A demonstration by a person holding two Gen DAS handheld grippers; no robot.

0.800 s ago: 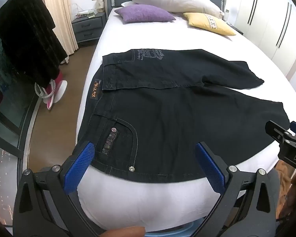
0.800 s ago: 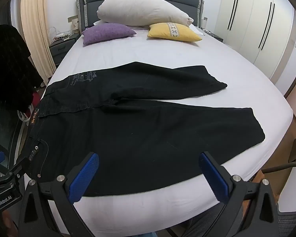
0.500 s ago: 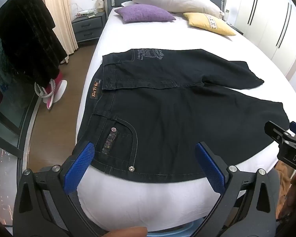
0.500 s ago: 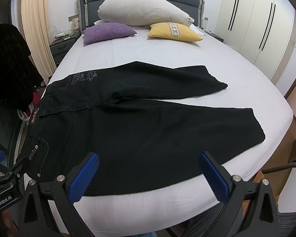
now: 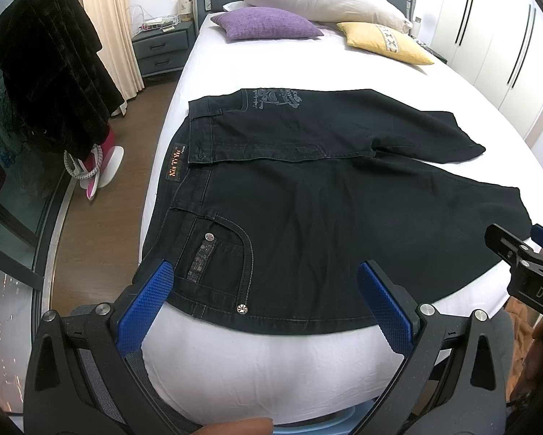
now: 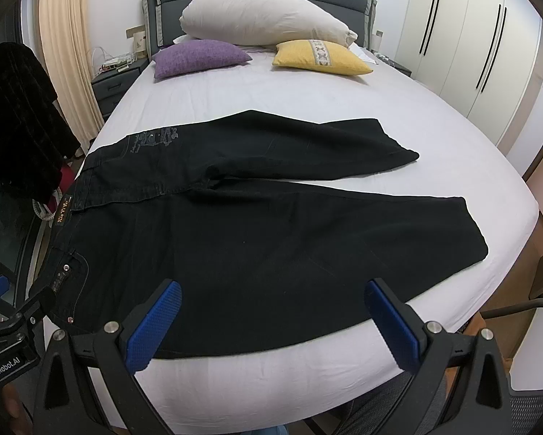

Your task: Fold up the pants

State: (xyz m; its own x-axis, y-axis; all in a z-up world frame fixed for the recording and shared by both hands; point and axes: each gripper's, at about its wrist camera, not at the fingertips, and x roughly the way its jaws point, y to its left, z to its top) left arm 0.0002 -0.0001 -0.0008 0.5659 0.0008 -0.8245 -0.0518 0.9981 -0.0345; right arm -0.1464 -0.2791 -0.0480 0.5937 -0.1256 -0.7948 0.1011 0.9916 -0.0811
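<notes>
Two tools: left tool [image 5: 262, 297] and right tool [image 6: 269, 317] both spread fully wide, nothing held, poised over near bed [image 6: 307, 94] edge
Pants: black pants [image 6: 271, 239] flat across white sheet, waistband at left edge, legs splayed right
Writing: orange waistband label [image 5: 174, 161], lettering unclear; "GenRobot.AI" on left tool
Room: bare sheet up to the pillows [image 6: 264, 18]

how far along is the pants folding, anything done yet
Done: the black pants lie spread on the bed, legs apart; no fold shows. In hand: nothing. The left claw and right claw hang open above the near edge, clear of the cloth. Left: every fold.
</notes>
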